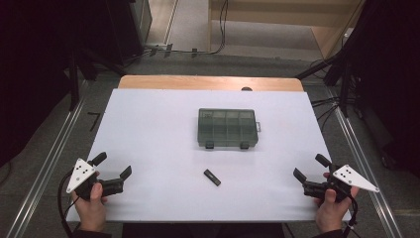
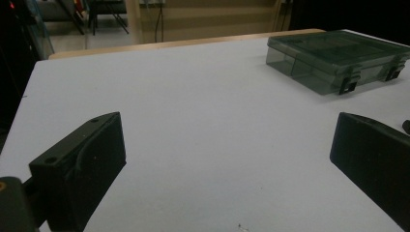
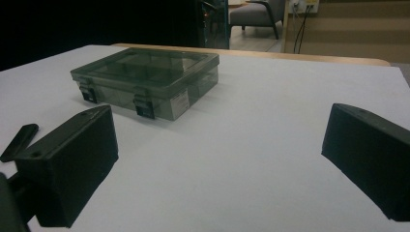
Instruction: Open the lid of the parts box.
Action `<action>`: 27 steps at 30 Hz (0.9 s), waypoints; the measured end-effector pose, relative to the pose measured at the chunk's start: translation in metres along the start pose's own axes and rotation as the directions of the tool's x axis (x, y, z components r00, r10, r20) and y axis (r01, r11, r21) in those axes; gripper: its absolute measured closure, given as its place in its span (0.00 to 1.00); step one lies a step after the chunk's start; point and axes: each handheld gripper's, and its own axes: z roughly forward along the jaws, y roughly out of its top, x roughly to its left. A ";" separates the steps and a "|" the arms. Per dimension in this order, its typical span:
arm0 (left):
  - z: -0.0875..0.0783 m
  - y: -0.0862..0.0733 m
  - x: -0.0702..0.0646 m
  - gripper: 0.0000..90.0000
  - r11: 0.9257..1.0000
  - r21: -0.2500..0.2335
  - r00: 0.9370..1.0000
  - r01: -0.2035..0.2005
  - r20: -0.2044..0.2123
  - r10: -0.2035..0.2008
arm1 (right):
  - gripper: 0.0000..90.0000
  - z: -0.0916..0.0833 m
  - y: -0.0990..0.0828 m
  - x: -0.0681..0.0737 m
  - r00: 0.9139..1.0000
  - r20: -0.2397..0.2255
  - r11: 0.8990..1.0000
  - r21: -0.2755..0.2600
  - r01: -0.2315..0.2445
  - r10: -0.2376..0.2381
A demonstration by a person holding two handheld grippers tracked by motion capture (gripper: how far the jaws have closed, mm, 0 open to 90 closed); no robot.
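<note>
High view: nothing seems begun; the left hand-held gripper (image 1: 115,166) and right hand-held gripper (image 1: 307,167) rest wide and empty at the white surface's (image 1: 148,129) near corners. The closed smoky box (image 1: 227,128) sits mid-surface, a small black stick (image 1: 212,177) nearer.

Left gripper view: box (image 2: 338,59) well ahead.

Right gripper view: stick (image 3: 18,141) lies left (likely the first pick), an armchair (image 3: 254,13) beyond.

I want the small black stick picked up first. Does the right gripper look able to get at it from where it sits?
Probably yes. The right gripper stands open at the table's near right corner, and only bare white table lies between it and the black stick. The smoky compartment box sits farther back, out of that path.
</note>
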 end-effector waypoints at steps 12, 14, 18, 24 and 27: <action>0.001 0.010 -0.014 0.00 0.999 -0.034 0.997 0.012 0.076 -0.010 | 0.00 0.002 0.007 0.007 1.000 -0.023 1.000 0.004 0.007 -0.007; 0.002 0.011 -0.018 0.00 0.999 -0.040 0.996 0.019 0.084 -0.016 | 0.00 0.003 0.008 0.008 1.000 -0.031 1.000 0.002 0.008 -0.008; 0.007 0.016 -0.026 0.00 0.999 -0.032 0.996 0.011 0.085 -0.008 | 0.00 0.004 0.011 0.011 0.999 -0.035 1.000 0.010 0.015 -0.014; 0.014 0.022 -0.034 0.00 0.999 -0.031 0.994 0.012 0.108 -0.008 | 0.00 0.010 0.015 0.019 0.998 -0.055 0.999 0.025 0.032 -0.031; 0.019 0.025 -0.038 0.00 1.000 -0.022 0.991 0.009 0.130 -0.006 | 0.00 0.013 0.018 0.021 0.997 -0.060 0.999 0.023 0.039 -0.038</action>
